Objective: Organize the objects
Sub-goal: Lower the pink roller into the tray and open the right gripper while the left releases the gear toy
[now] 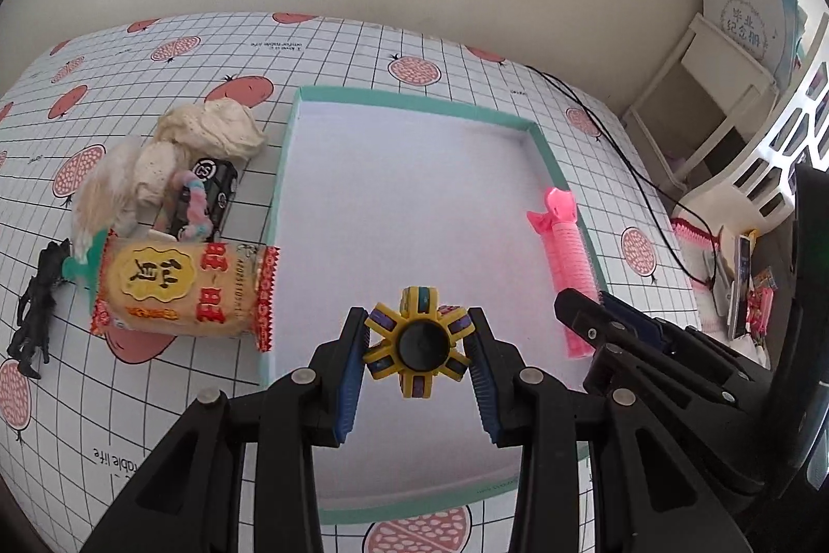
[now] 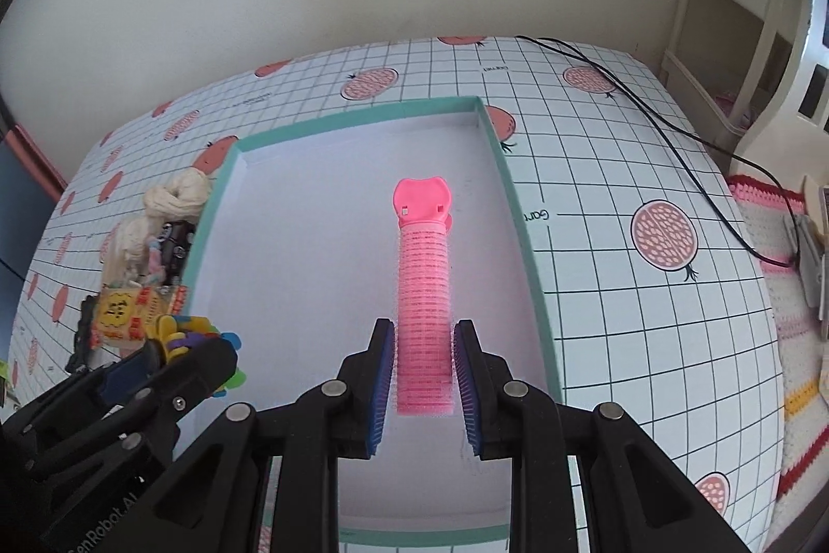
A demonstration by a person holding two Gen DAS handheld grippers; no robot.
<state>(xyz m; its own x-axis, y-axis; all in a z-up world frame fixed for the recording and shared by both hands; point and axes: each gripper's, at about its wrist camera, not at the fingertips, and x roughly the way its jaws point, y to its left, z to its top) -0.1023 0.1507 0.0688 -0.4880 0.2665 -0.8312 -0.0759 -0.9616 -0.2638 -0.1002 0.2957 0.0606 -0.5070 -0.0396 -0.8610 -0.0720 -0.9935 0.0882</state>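
My left gripper [image 1: 419, 335] is shut on a yellow spinner toy [image 1: 418, 341] with purple and teal inserts, held above the near part of a shallow teal-rimmed box [image 1: 394, 94] with a white floor. In the right wrist view my right gripper [image 2: 425, 356] is shut on a pink hair roller [image 2: 422, 288], which hangs over the box [image 2: 357, 115] with its clip end pointing away from me. The roller [image 1: 562, 257] and the right gripper [image 1: 596, 314] also show at the box's right side in the left wrist view. The left gripper [image 2: 171, 356] with the spinner shows at lower left of the right wrist view.
Left of the box lie a snack packet [image 1: 181, 288], a cream cloth bundle [image 1: 207, 138], a black toy car [image 1: 207, 190] with a pastel band, and a black figurine [image 1: 36, 309]. A black cable [image 2: 647, 107] crosses the gridded tablecloth [image 2: 622, 309] at right. White furniture [image 1: 715, 97] stands beyond.
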